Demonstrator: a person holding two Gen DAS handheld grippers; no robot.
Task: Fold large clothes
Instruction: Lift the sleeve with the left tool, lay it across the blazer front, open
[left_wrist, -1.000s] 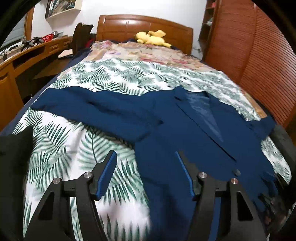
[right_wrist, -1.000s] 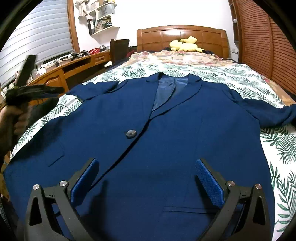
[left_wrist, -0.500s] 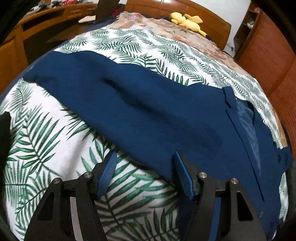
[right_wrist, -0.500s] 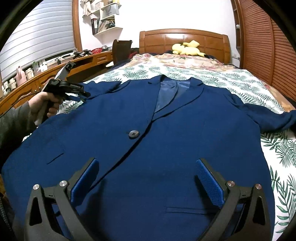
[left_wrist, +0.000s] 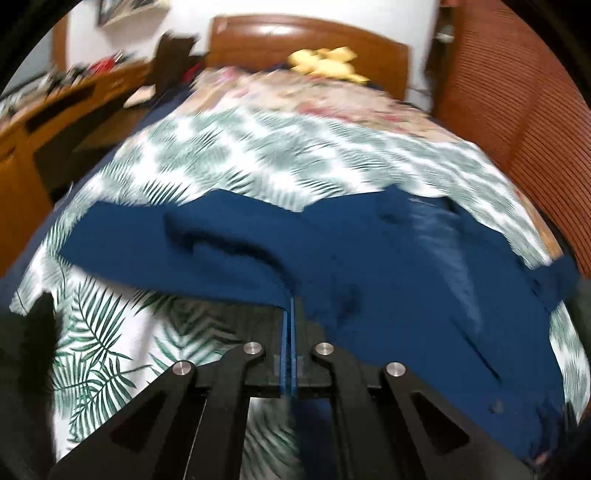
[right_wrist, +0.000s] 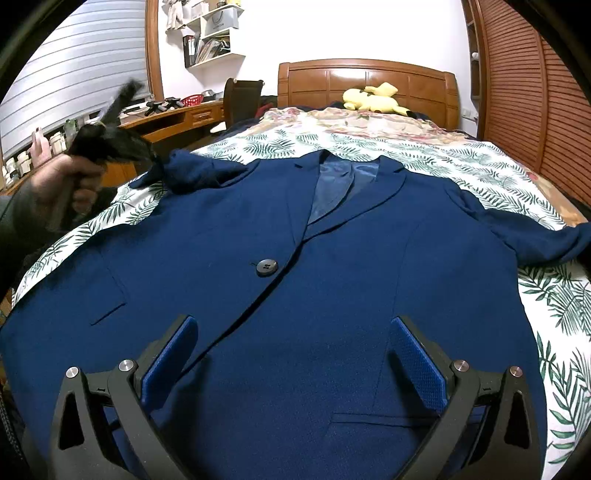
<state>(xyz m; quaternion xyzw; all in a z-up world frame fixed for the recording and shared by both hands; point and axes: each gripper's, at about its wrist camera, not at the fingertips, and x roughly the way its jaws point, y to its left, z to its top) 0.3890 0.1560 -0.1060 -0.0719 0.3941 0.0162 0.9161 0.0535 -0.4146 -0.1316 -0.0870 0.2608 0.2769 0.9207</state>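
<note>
The left hand-held gripper (left_wrist: 290, 314) has just snapped its jaws closed on the edge of the jacket's left sleeve (left_wrist: 177, 251), which now rises off the bed (right_wrist: 424, 162) where half a second ago it lay flat. The one navy jacket (right_wrist: 332, 277) lies face up on the leaf-print cover, its single button (right_wrist: 266, 267) done up, two sleeves spread. The right hand-held gripper (right_wrist: 291, 358) hovers wide open above the hem, holding nothing.

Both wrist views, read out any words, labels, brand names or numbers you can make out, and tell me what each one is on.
No text can be read in either view.
Books and boxes on the wall shelves: too small to read.
Bottles on the desk: labels too small to tell.
Blue jacket and its button: no label or brand showing.
Leaf-print bedspread: pattern only.
Left wrist view: blurred throughout.
</note>
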